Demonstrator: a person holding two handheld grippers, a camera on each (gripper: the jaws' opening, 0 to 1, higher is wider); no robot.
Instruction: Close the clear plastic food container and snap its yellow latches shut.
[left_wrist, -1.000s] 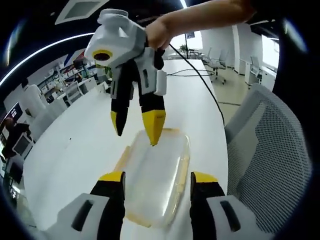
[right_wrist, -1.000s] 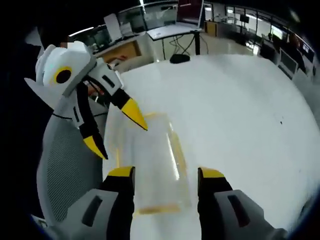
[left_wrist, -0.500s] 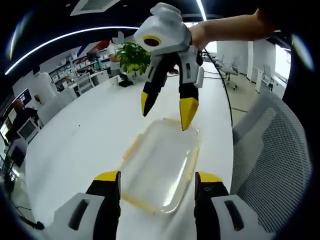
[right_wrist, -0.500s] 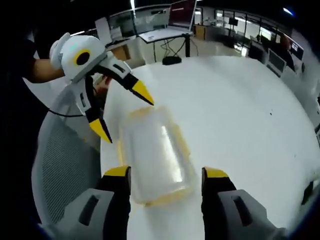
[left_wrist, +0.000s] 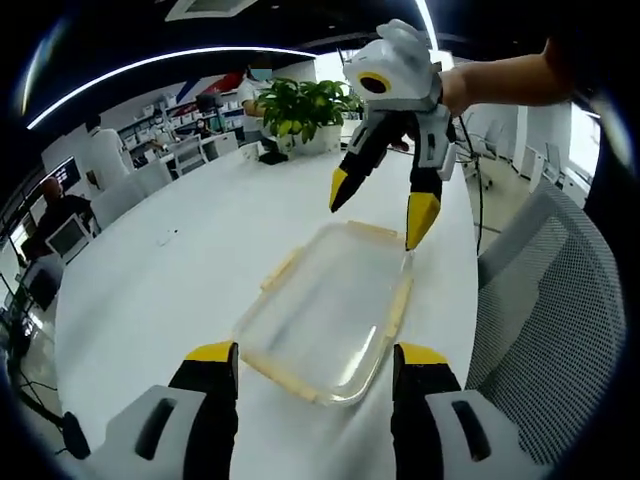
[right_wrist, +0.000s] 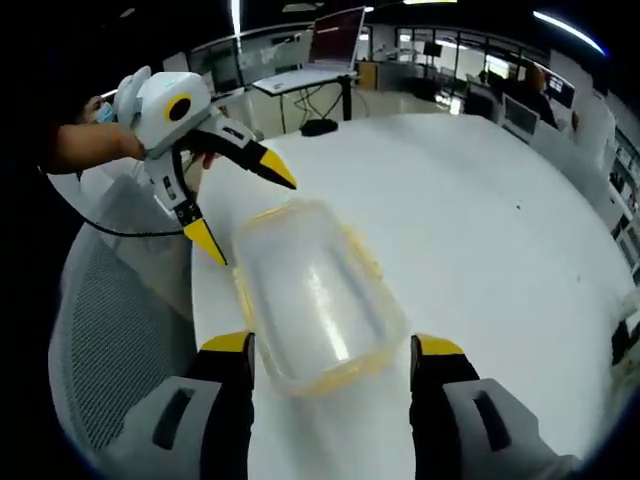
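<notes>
A clear plastic food container (left_wrist: 325, 308) with yellow latches lies flat on the white table (left_wrist: 180, 270), lid on. My left gripper (left_wrist: 312, 362) is open, its jaws either side of the container's near end. Beyond the container's far end hovers my right gripper (left_wrist: 378, 212), open, tips pointing down at it, one tip close to the far right corner. In the right gripper view the same container (right_wrist: 315, 295) lies between my right gripper's (right_wrist: 332, 352) open jaws, and my left gripper (right_wrist: 240, 210) hangs open over its far left corner.
A grey mesh office chair (left_wrist: 545, 330) stands at the table's edge right beside the container. A potted plant (left_wrist: 300, 110) sits at the far end of the table. A black cable (left_wrist: 470, 170) trails from the other gripper. Desks and people fill the office behind.
Both views have pulled back and swung, so the container sits further out from the jaws. The opposite gripper stands higher and further from the container in each view.
</notes>
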